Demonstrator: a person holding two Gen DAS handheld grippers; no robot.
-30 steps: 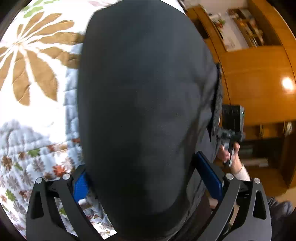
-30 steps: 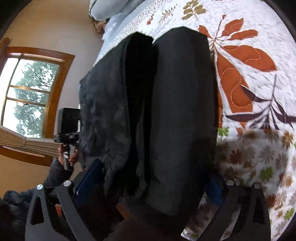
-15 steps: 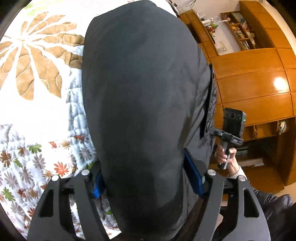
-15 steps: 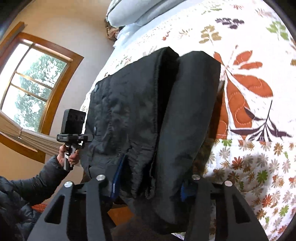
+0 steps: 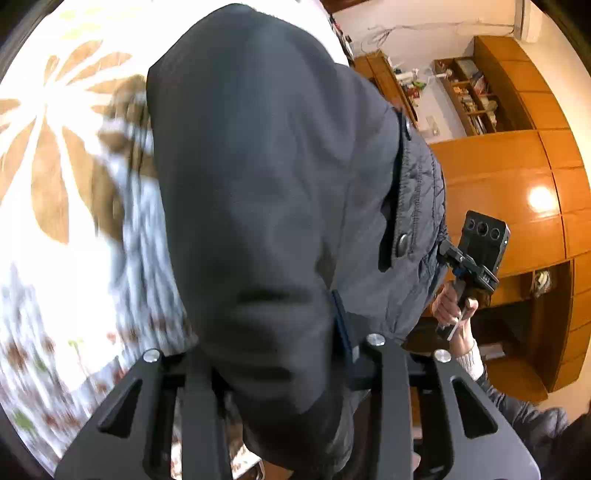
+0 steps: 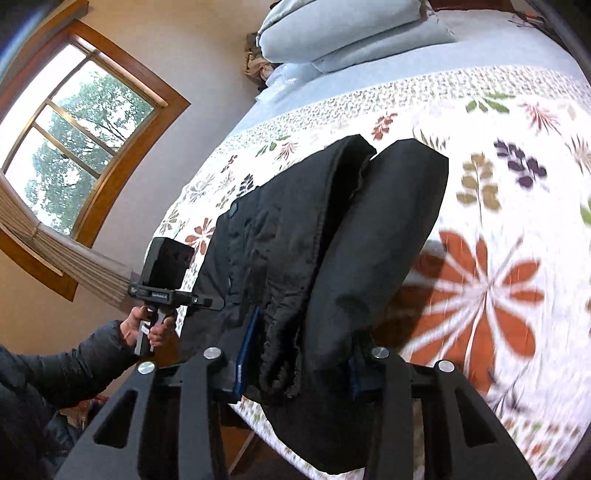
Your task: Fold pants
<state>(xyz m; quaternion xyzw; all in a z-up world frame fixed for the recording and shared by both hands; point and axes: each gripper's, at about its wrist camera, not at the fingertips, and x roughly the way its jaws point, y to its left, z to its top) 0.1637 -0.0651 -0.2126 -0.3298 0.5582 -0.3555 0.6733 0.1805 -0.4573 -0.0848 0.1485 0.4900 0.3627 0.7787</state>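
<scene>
Black padded pants (image 5: 258,177) lie folded lengthwise on a floral bedspread (image 5: 55,221), their near end at the bed's edge. My left gripper (image 5: 273,354) is shut on the near end of the pants, the cloth bunched between its blue pads. In the right wrist view the pants (image 6: 332,240) show two stacked legs with a snap button waistband at the left. My right gripper (image 6: 299,358) is shut on the near end of the pants too, the fabric hanging over its fingers.
A wooden cabinet and shelves (image 5: 517,184) stand beyond the bed on the left wrist view's right. A window (image 6: 66,147) and folded grey bedding (image 6: 351,33) show in the right wrist view. The other hand-held gripper appears in each view (image 5: 476,251) (image 6: 166,273).
Both grippers have closed from wide open onto the near end of the pants and lifted it. The views have pulled back and tilted up, and the bedspread is motion blurred.
</scene>
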